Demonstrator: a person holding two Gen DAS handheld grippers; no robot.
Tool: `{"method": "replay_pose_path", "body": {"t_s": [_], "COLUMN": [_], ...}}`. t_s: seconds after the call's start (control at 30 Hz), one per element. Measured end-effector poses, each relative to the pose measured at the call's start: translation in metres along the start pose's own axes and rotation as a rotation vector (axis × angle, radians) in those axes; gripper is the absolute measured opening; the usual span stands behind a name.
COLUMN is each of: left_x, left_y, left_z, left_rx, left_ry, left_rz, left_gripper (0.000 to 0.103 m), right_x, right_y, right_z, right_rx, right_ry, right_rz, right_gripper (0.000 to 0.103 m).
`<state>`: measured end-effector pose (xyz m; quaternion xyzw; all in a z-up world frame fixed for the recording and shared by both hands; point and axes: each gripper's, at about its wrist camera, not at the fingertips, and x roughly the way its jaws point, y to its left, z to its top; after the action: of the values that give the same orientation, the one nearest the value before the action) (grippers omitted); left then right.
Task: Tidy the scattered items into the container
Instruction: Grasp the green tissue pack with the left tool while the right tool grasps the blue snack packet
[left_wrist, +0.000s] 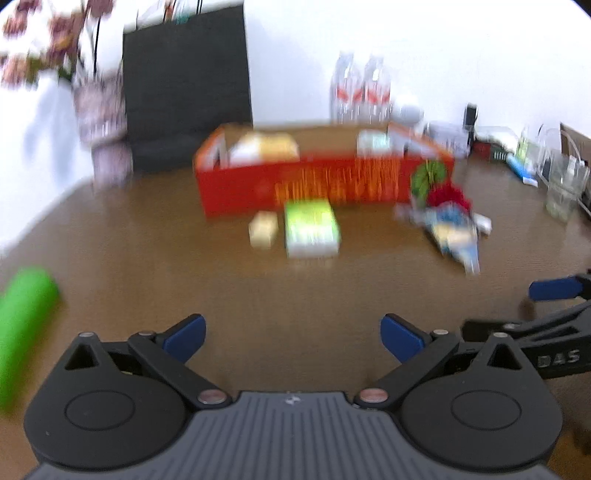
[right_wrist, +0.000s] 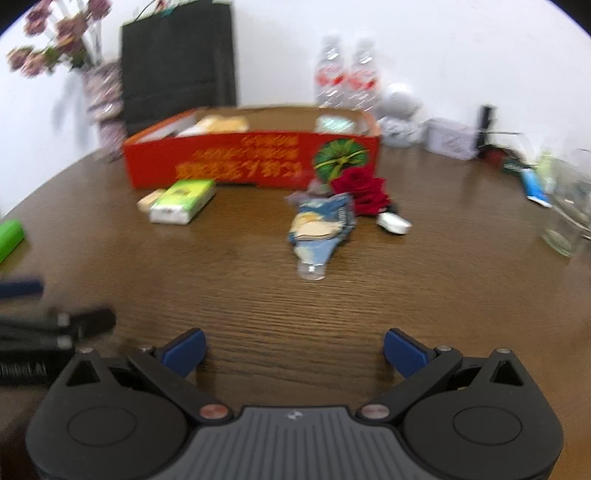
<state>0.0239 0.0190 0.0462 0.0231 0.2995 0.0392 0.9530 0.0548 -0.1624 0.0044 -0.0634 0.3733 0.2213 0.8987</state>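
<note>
On the brown wood-grain table (right_wrist: 258, 295), in front of the long red cardboard box (right_wrist: 251, 158) that serves as our container, the scattered things lie well apart from us: a green-and-white soft tissue pack (right_wrist: 183, 201) with a small beige block (right_wrist: 149, 199) just beside it on the left, and a crinkled blue foil snack packet (right_wrist: 319, 227) touching a red fabric rose (right_wrist: 364, 194), with a small white object (right_wrist: 393, 221) just beside them. A bright green cylinder (left_wrist: 24, 325) sits off at the far left edge. We hold the left gripper (left_wrist: 293, 338) and the right gripper (right_wrist: 293, 352) low over the table, both with fingers spread wide and nothing between them. We judge the tissue pack to be light and squashy — best pinched across its short width, gently, so it does not buckle. The foil packet looks slippery and limp; we would take it at the fuller middle, not the thin sealed tail. The rose seems soft and light — its nature is hard to confirm through the blur.
</note>
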Motion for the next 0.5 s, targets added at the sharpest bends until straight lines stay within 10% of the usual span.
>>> {"method": "replay_pose_path", "body": {"t_s": [0.17,0.37,0.5], "left_x": [0.046,0.102,0.117], "left_y": [-0.004,-0.025,-0.024], "left_z": [0.054,0.065,0.06], "left_rx": [0.025,0.041,0.012], "left_ry": [0.001,0.121,0.158], "left_rz": [-0.115,-0.059,-0.061], "left_gripper": [0.103,0.094,0.049], "right_x": [0.002,0.045,0.069], "right_y": [-0.02,-0.038,-0.042], "right_z": [0.048,0.077,0.077], "right_rx": [-0.002,0.072,0.115], "right_ry": [-0.087,-0.061,-0.022], "right_rz": [0.021,0.022,0.073], "right_gripper": [0.093,0.071,0.018]}}
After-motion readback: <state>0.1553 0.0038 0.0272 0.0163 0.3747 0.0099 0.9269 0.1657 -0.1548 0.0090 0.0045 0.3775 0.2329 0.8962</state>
